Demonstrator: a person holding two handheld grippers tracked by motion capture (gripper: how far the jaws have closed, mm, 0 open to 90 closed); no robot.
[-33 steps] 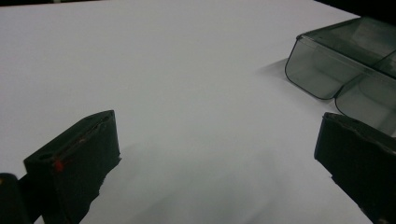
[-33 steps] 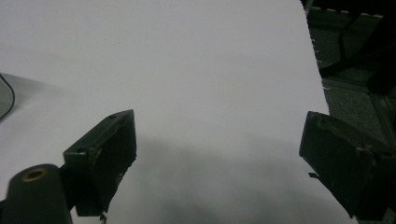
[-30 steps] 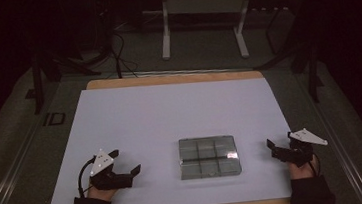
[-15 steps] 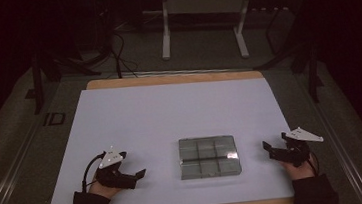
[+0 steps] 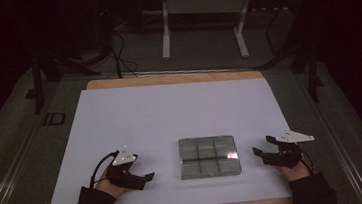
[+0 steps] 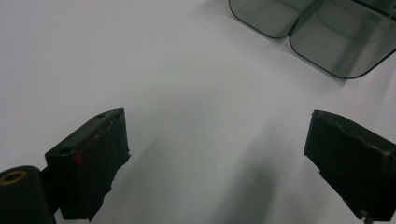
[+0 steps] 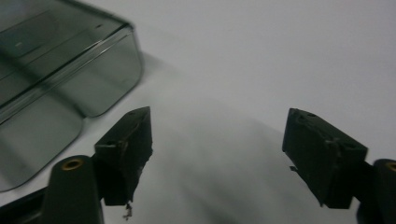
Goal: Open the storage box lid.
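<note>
A: Any writing to read?

B: Only one mark. On the dark floor mat beside the table's far-left corner there is "ID" (image 5: pixel 53 119) in pale letters. Nothing on the box itself that I can make out.

A: The box, then. What is it?

B: A flat, clear compartment box (image 5: pixel 208 156) of smoky transparent plastic, rectangular with rounded corners, split by thin walls into a grid of cells. A small bright glint sits on its lid near the right edge. It lies flat on the white sheet (image 5: pixel 170 113), near the sheet's front edge and a little right of centre.

A: And the grippers, taking the box as the marker?

B: The left gripper (image 5: pixel 146 178) is to the box's left, apart from it, its black blocky jaws spread wide with nothing between them. In the left gripper view the box's rounded cells (image 6: pixel 322 28) lie ahead, past the jaws. The right gripper (image 5: pixel 262 146) is just right of the box, jaws likewise released and empty. A grey three-cornered plate tops each one.

A: Beyond the box?

B: The sheet is smooth and matte over a wooden tabletop (image 5: pixel 166 78) whose bare edge shows at the back. Farther off stands a pale metal frame (image 5: pixel 201 19) on the dark floor.
</note>
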